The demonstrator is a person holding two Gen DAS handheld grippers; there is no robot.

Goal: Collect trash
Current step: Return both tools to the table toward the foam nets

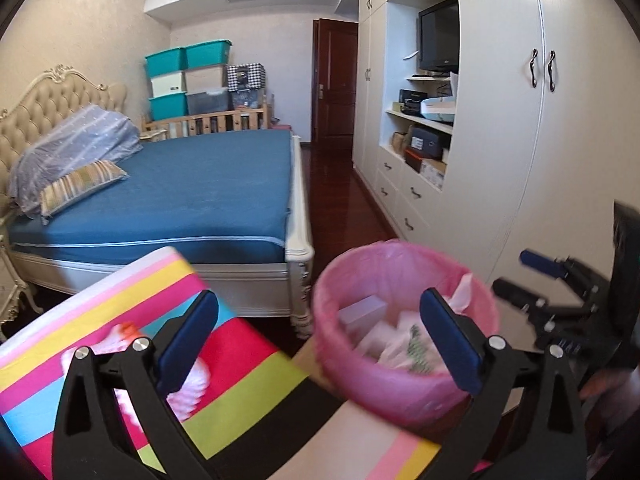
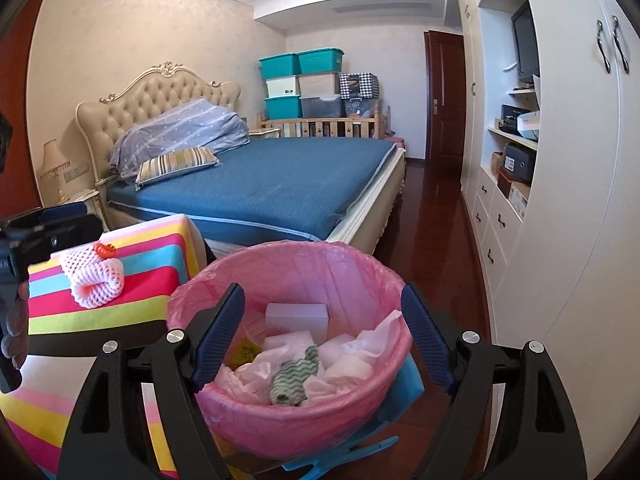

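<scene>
Trash bin (image 2: 296, 364), pink liner, sits near centre, right of striped table (image 2: 132, 276). Inside: white box (image 2: 298, 316), crumpled paper (image 2: 372, 344), green-white zigzag cloth (image 2: 294, 374). White foam fruit net (image 2: 94, 278) lies on the table, left of bin. Right gripper (image 2: 320, 340) spread wide over bin, nothing between pads. Left gripper (image 1: 316, 340) also wide open, empty. Bed (image 2: 272, 184) far behind.

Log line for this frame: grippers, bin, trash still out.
left gripper: open, empty | right gripper: open, empty, over bin | bin: pink-lined, holds trash | foam net: on striped cloth
</scene>
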